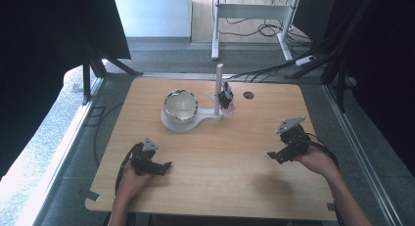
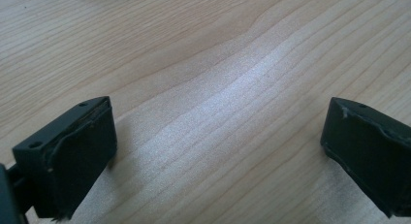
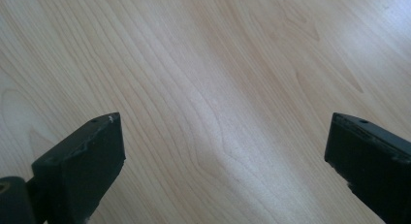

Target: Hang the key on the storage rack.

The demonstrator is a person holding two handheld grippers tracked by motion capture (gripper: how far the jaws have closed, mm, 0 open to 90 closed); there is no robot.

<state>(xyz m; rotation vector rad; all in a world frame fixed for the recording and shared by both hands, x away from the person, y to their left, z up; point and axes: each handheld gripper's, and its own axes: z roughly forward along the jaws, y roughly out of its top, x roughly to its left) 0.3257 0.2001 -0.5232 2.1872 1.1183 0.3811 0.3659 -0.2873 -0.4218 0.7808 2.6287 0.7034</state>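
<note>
Wooden table [image 1: 235,172] under you: left gripper [image 1: 164,167] near left, right gripper [image 1: 274,156] near right, both fingers spread wide, gripping nothing.

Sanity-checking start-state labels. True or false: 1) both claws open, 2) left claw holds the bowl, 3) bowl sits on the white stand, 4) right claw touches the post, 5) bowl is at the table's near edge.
1) True: the left claw and the right claw stand wide open over bare wood.
2) False: the bowl sits well away from both claws, unheld.
3) True: it rests on the white stand.
4) False: the post stands far from the right claw.
5) False: it sits in the table's far half.
</note>
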